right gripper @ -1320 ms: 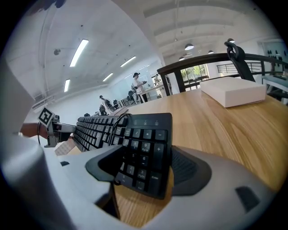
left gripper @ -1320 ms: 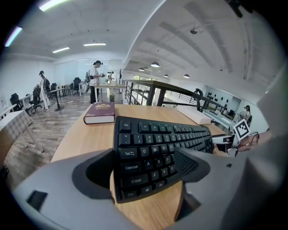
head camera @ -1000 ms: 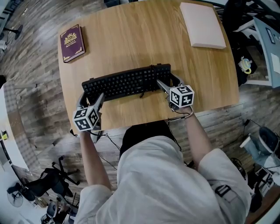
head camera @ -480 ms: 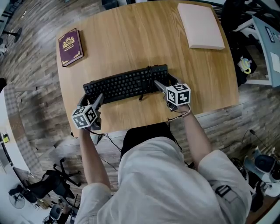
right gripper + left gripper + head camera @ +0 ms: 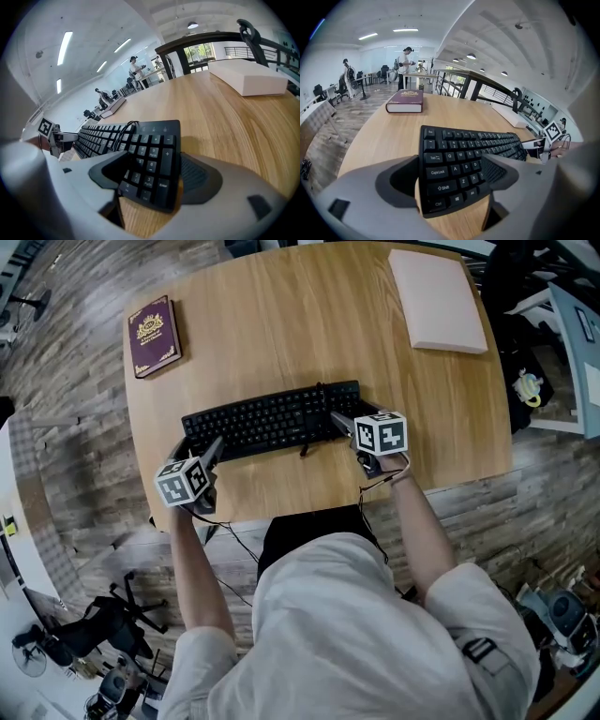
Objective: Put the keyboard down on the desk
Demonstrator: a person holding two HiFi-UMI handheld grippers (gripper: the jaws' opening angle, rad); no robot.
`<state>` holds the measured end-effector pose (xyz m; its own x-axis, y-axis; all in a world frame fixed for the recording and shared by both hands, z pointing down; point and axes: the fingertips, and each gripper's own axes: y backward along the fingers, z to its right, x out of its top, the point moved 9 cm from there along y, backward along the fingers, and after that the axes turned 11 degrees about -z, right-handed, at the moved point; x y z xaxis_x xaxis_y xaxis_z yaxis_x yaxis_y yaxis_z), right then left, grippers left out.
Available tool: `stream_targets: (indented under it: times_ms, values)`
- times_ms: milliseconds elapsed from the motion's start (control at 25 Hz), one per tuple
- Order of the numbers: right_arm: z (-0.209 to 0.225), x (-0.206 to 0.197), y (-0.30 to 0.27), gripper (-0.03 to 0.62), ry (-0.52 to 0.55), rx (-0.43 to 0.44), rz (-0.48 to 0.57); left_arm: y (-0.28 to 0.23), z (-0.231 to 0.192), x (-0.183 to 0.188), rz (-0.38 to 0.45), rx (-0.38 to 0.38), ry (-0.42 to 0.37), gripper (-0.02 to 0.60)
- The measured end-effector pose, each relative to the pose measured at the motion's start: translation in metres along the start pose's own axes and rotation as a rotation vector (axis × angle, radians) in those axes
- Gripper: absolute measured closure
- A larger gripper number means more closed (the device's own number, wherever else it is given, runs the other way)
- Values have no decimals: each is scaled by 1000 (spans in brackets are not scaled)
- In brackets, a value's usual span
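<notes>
A black keyboard (image 5: 272,420) lies lengthwise across the near middle of the wooden desk (image 5: 281,324), held by its two ends. My left gripper (image 5: 195,442) is shut on its left end, where the Ctrl and Shift keys (image 5: 445,185) sit between the pads. Over at the number-pad end (image 5: 150,154), my right gripper (image 5: 354,414) is shut on it as well. The keyboard sits very low and casts a thin shadow on the wood; I cannot tell whether it rests on the desk. Its black cable (image 5: 123,130) loops over the keys.
A maroon book (image 5: 153,334) lies at the desk's far left corner. A flat pale pink box (image 5: 438,298) lies at the far right corner. The desk's near edge runs just behind both grippers. Office chairs and equipment stand on the floor around the desk.
The keyboard has shifted slightly away from me and levelled out, with both grippers moving along with it. Both grips are unchanged.
</notes>
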<state>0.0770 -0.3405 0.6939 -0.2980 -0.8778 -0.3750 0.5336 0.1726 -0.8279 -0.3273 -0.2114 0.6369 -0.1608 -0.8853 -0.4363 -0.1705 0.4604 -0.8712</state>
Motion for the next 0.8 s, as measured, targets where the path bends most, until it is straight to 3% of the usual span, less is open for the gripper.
stream_targets:
  times_ms: [800]
  values:
    - [-8,5,-10,256,4,-68,-49,-37,-22,-5,-92,-30,42,161]
